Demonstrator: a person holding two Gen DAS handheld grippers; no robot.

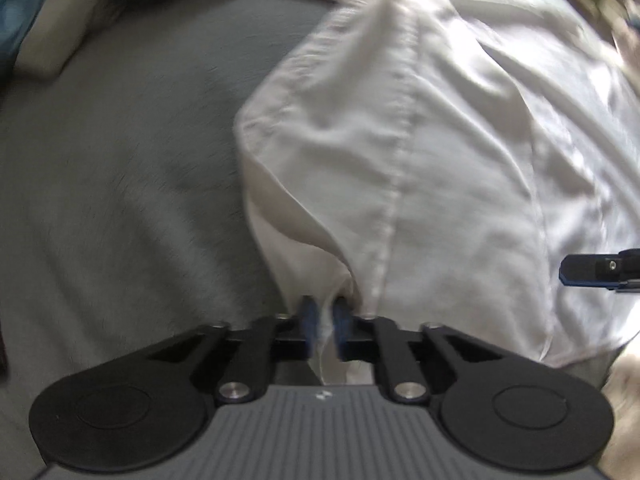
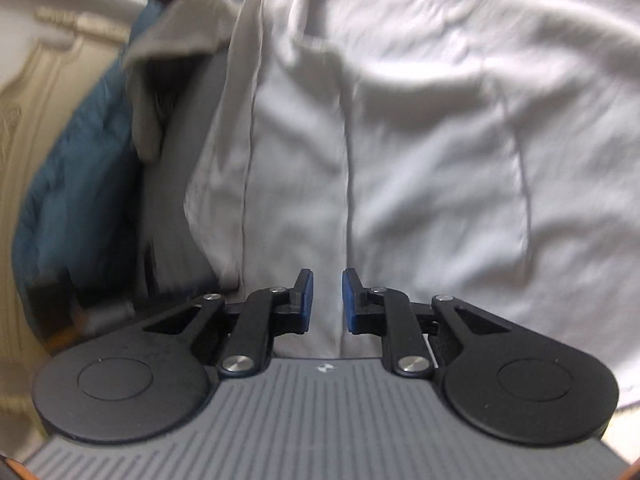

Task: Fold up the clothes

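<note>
Left gripper: your left gripper (image 1: pixel 324 322) has its blue pads (image 1: pixel 308 316) drawn nearly together, pinching a bunched fold of the white shirt (image 1: pixel 420 152) at its near edge, at 6 o'clock in the left wrist view.
Right gripper: your right gripper (image 2: pixel 328 300) stands with its fingers parted by a narrow gap, holding nothing; cloth lies beyond and below the gap, and whether the tips touch it you cannot tell. Its dark fingertip also shows at 3 o'clock in the left wrist view (image 1: pixel 596 270), over the shirt.
White shirt: it spreads from your left pads out toward 12 and 2 o'clock, wrinkled, with a long seam running from 6 up to 12. In the right wrist view it (image 2: pixel 420 140) fills the centre and the whole right side.
Grey surface: the grey cover (image 1: pixel 120 184) lies under the shirt, bare from 7 to 11 o'clock in the left wrist view.
Blue fabric: a teal bundle (image 2: pixel 80 184) sits at 9 o'clock in the right wrist view, beside the grey cover's edge.
Sharpness: both views are blurred.
</note>
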